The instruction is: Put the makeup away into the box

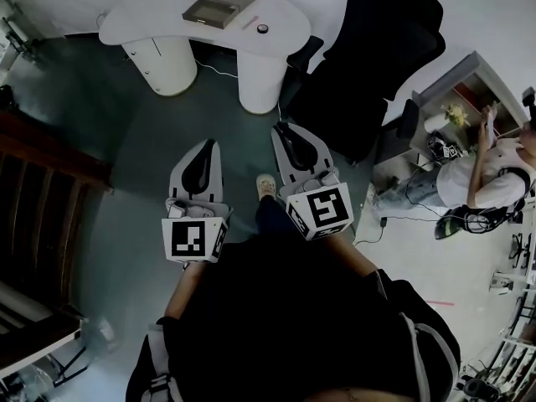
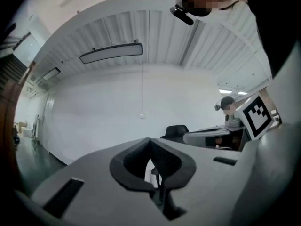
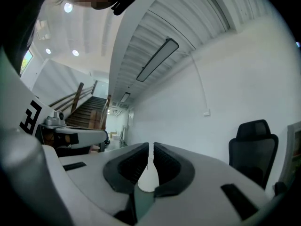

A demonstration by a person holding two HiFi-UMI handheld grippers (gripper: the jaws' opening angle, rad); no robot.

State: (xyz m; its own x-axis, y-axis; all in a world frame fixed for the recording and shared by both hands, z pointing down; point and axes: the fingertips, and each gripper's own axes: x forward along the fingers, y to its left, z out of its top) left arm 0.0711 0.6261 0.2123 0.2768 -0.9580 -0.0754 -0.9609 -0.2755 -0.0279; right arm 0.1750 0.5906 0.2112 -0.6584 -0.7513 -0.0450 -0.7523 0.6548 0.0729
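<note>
In the head view a flat grey-brown box [image 1: 221, 4] lies on a white curved table [image 1: 151, 15] far ahead of me. Beside it lie a thin pink stick [image 1: 249, 22] and a small dark round item [image 1: 263, 28]. My left gripper [image 1: 203, 145] and right gripper [image 1: 280, 128] are held side by side over the floor, well short of the table and pointing towards it. In the left gripper view the left gripper [image 2: 150, 142] is shut with nothing in it. In the right gripper view the right gripper [image 3: 151, 147] is shut and empty, with only a thin slit between its pads.
A black office chair [image 1: 377, 48] stands right of the table and shows in the right gripper view [image 3: 251, 145]. Another person [image 1: 486, 174] sits at a cluttered desk at the far right. A wooden staircase [image 1: 42, 182] runs along the left. My foot [image 1: 266, 187] is between the grippers.
</note>
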